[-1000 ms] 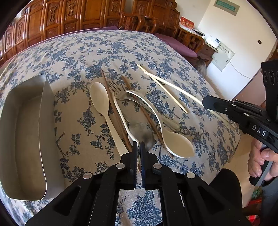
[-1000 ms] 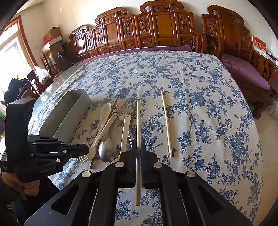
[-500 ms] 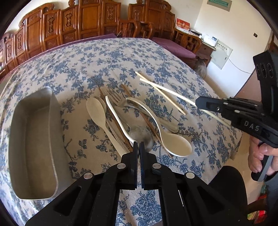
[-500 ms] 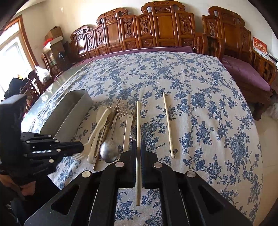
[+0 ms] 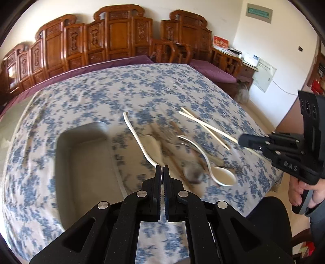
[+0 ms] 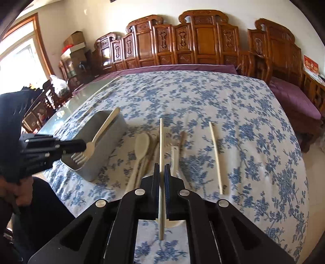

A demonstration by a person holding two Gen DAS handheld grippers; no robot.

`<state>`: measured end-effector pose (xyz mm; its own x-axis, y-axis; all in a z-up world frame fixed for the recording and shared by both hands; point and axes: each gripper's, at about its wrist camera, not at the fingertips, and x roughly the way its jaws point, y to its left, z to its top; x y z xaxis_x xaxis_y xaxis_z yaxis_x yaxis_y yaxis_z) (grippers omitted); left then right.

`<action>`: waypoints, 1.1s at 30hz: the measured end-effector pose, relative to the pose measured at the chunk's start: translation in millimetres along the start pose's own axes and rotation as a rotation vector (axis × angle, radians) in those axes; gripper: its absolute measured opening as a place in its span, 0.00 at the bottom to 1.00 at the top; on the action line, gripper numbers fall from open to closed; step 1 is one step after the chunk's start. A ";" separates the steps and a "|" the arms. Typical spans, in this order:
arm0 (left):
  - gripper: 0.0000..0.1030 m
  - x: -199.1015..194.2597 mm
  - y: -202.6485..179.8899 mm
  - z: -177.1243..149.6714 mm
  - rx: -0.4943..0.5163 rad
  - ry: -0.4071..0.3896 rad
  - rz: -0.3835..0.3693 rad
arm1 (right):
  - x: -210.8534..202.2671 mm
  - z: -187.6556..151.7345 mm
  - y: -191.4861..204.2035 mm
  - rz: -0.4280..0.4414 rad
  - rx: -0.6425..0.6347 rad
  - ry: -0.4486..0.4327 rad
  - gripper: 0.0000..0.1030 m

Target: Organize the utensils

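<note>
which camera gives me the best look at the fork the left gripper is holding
The right wrist view. There the whole cream fork shows from the side, tines near the left gripper, handle slanting up over the metal tray. The left wrist view shows only the curved handle edge-on above its fingers, the tines hidden, and it is blurred.

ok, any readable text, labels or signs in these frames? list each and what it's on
"DAS": raised letters on the right gripper body, seen from the left wrist view.
Green wall sign: too small to read.
Red card on the side cabinet: gold characters, blurred.
White wall panel: print too small to read.
Nothing else legible.
</note>
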<state>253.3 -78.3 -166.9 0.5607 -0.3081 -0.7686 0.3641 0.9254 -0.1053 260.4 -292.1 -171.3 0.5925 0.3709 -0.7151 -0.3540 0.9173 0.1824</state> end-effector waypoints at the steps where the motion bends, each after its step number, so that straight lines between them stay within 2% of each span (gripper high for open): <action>1: 0.01 -1.9 5.0 -0.1 -0.006 -0.001 0.004 | 1.4 1.7 5.6 0.004 -0.007 -0.001 0.05; 8: 0.01 -5.7 44.3 -4.8 -0.039 0.013 0.040 | 19.4 11.9 42.7 0.030 -0.040 0.001 0.05; 18: 0.01 17.2 93.4 -26.4 -0.109 0.080 0.070 | 53.0 28.0 89.6 0.092 -0.042 0.013 0.05; 29: 0.01 31.1 125.4 -35.8 -0.191 0.100 0.064 | 76.5 40.5 119.4 0.123 -0.033 0.025 0.05; 33: 0.02 24.8 130.2 -33.9 -0.199 0.077 0.057 | 86.1 42.3 130.0 0.125 -0.037 0.036 0.05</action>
<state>289.4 42.0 -221.1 0.5151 -0.2433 -0.8218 0.1748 0.9685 -0.1771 296.0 -134.8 -180.7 0.5158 0.4760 -0.7123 -0.4503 0.8579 0.2472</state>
